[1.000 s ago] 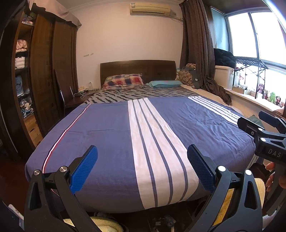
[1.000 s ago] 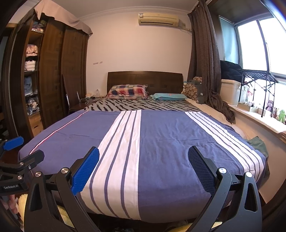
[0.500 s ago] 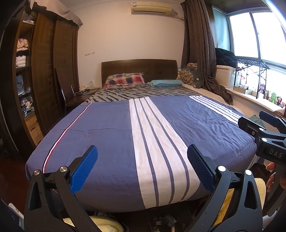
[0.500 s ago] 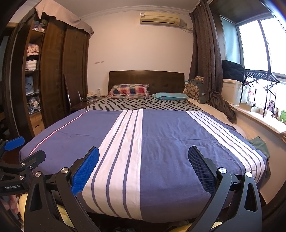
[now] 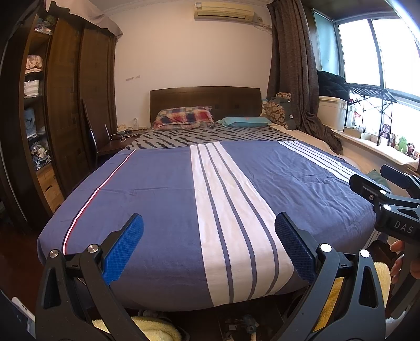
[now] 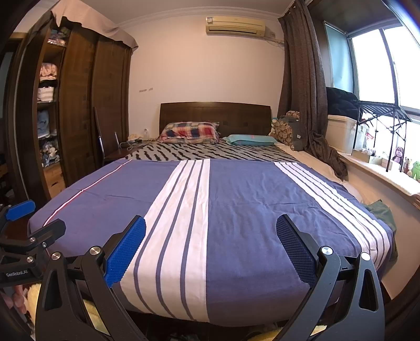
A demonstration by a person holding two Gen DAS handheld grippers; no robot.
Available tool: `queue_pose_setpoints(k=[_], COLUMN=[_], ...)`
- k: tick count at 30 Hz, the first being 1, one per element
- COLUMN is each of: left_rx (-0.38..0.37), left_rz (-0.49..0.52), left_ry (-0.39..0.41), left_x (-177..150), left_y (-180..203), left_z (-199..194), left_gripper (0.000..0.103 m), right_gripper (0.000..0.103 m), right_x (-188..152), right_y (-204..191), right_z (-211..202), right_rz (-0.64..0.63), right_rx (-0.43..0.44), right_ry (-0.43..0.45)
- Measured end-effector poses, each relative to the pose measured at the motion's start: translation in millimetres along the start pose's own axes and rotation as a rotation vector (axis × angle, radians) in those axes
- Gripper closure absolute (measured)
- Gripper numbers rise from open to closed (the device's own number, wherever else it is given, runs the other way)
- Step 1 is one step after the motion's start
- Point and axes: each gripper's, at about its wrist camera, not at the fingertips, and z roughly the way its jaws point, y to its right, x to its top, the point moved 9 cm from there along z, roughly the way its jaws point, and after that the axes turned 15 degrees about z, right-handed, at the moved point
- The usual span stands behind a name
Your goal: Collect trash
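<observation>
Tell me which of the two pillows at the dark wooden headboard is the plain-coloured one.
The flat teal pillow, nearer the window side. The plumper pillow beside it is checked red, blue and white.

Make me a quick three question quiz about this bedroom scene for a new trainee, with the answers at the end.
1. True or false: the left gripper is shut on a piece of trash.
2. Multiple choice: which pillow lies nearer the wardrobe? A) checked red and blue, B) plain teal, C) plain white.
3. Fill in: the unit high on the wall above the headboard is an ______.

Key
1. False. Both the left and the right gripper are open and empty, facing the striped blue bedspread.
2. A. The teal pillow is on the window side.
3. Air conditioner.
</observation>
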Motion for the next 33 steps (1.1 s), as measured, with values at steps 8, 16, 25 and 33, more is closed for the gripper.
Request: queue_pose_setpoints(k=[8, 16, 25, 33], left_rx=[0.009, 0.011, 0.018, 0.002], left_rz=[-0.023, -0.049, -0.031, -0.04], left_ry=[0.0, -0.032, -0.02, -0.035], left_x=[0.7, -5.4, -6.7, -7.3], left_y=[-3.1, -4.6, -1.8, -4.9], left_z=[-0.2, 4.4, 3.7, 6.5], left_gripper=[0.008, 0.008, 0.008, 0.008], right_gripper=[0.003, 0.003, 0.003, 0.003], right_x=[-0.9, -6.4, -7.7, -6.5], right_y=[-0.6, 1.9, 6.1, 6.3], right_z=[0.8, 3.7, 5.1, 5.6], right_rz=[0.001, 0.0, 0.0, -0.004], right_rx=[-0.002, -0.007, -0.011, -0.012], right_ry=[-0.002, -0.013, -0.023, -0.025])
